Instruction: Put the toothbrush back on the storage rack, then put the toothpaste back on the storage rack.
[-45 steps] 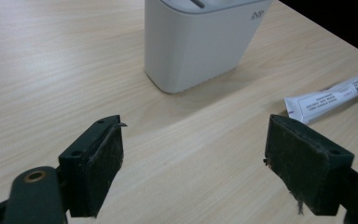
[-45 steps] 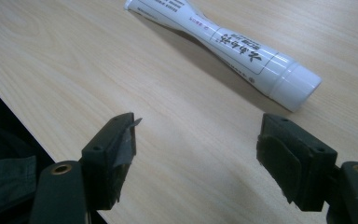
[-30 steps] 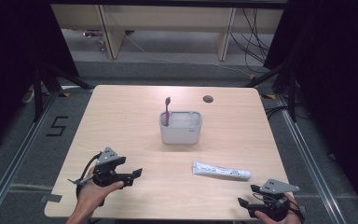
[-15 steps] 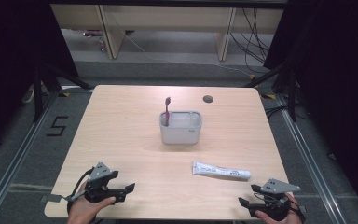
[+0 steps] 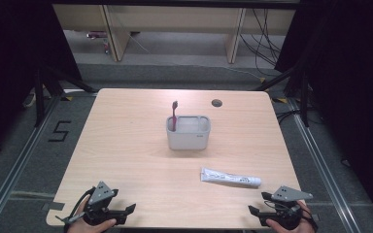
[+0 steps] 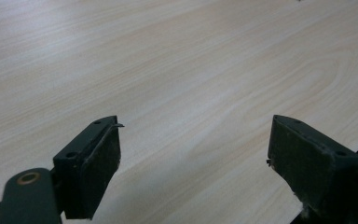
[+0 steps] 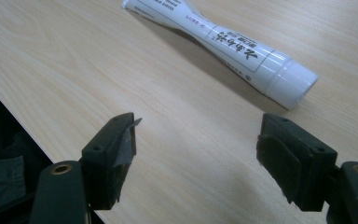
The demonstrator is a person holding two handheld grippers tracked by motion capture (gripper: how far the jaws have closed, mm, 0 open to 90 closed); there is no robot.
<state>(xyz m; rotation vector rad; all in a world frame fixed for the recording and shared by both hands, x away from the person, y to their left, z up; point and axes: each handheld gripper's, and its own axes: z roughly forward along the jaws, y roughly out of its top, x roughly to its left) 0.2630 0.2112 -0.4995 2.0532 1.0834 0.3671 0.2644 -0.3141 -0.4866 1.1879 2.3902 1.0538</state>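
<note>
Both grippers rest at the near edge of the wooden table: our left gripper at the near left corner, our right gripper at the near right, each with jaws wide apart and nothing between them. We judge the work at its start. A grey holder at mid-table carries a red toothbrush. Our next move likely calls for reaching the right gripper to the white toothpaste tube just beyond it. Its label bears dark characters we cannot read.

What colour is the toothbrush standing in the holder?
The toothbrush is dark red or maroon, seen best in the high view.
</note>
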